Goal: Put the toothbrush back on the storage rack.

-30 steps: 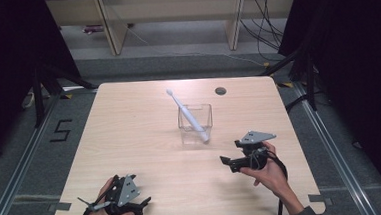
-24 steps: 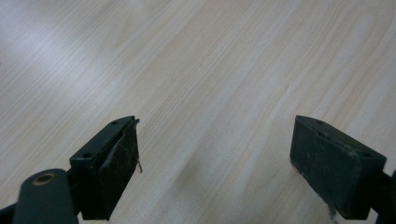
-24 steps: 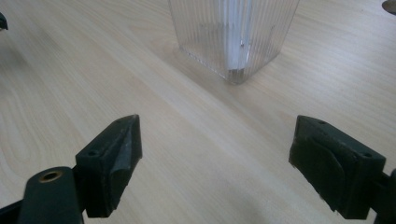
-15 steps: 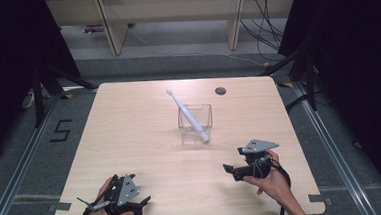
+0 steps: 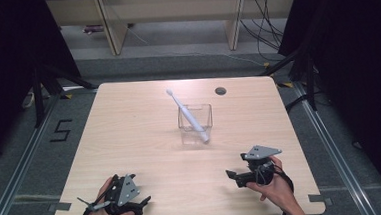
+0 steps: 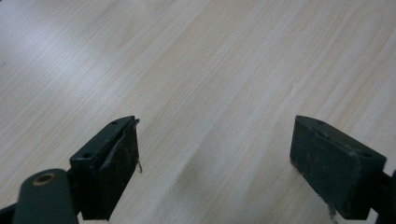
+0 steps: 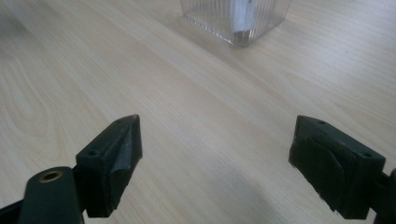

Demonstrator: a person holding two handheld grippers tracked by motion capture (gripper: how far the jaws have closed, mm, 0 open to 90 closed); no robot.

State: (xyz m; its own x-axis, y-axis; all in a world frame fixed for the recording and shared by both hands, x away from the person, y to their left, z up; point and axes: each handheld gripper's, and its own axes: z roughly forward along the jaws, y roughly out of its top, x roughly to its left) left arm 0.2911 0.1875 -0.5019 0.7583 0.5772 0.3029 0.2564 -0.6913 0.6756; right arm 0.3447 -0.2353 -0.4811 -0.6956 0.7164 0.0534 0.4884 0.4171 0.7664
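Note:
A clear square cup (image 5: 195, 123) stands near the middle of the wooden table (image 5: 130, 131), with a white toothbrush (image 5: 186, 113) leaning in it, head up to the far left. In the right gripper view the cup's ribbed base (image 7: 236, 18) sits ahead at the top. My right gripper (image 5: 233, 177) rests near the front right edge, open, nothing between its jaws (image 7: 215, 158). At the front left corner my left gripper (image 5: 142, 205) is held low over bare wood, also open and empty (image 6: 212, 158).
A small round hole (image 5: 220, 91) is in the table top at the far right. Shelving legs (image 5: 108, 27) and cables (image 5: 268, 12) lie on the floor beyond the table. A floor marking "5" (image 5: 61, 130) lies to the left.
My right gripper has drawn back toward the front edge, farther from the cup. The left gripper has stayed in place.

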